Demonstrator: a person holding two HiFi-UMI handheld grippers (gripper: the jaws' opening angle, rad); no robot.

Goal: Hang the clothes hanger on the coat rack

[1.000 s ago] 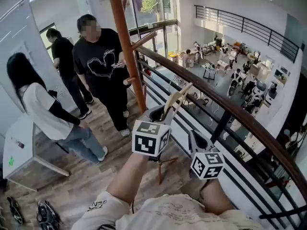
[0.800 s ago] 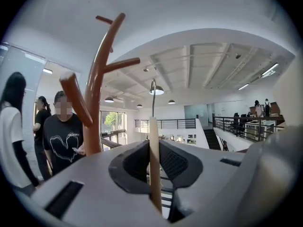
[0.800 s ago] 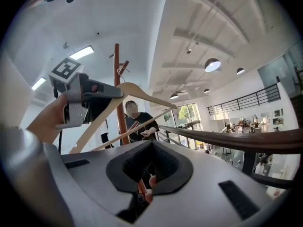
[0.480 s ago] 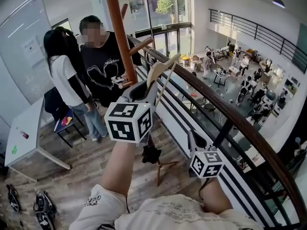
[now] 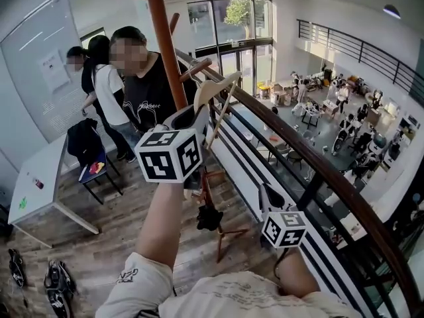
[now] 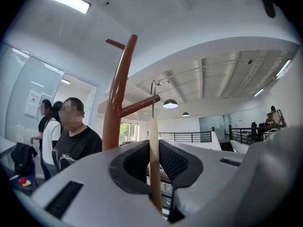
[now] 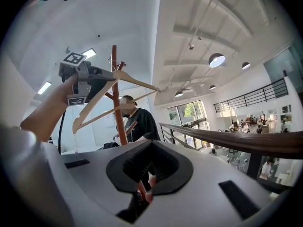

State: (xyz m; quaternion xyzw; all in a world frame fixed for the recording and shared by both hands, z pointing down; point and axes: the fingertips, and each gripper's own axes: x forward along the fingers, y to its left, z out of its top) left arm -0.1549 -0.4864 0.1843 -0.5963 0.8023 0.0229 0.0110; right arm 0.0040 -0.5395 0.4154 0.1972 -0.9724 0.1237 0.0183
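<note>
Hanger (image 5: 216,90) aloft, wooden body pinched in left tool (image 5: 193,116). Hook (image 6: 152,89) just beside tip of rack (image 5: 164,38) branch (image 6: 139,106); whether seated, cannot tell. Judged: tool-borne, hanging and release outstanding. Right tool (image 5: 270,192) low by railing (image 5: 318,158), pressed together, empty.

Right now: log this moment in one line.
left gripper: shut on hanger | hook: beside coat rack branch | right gripper: shut

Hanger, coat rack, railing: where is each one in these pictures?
hanger (image 6: 154,155): left gripper view, wooden body clamped between the jaws.
coat rack (image 5: 165,38): head view, upright brown pole.
railing (image 7: 236,137): right gripper view, wooden top rail.
</note>
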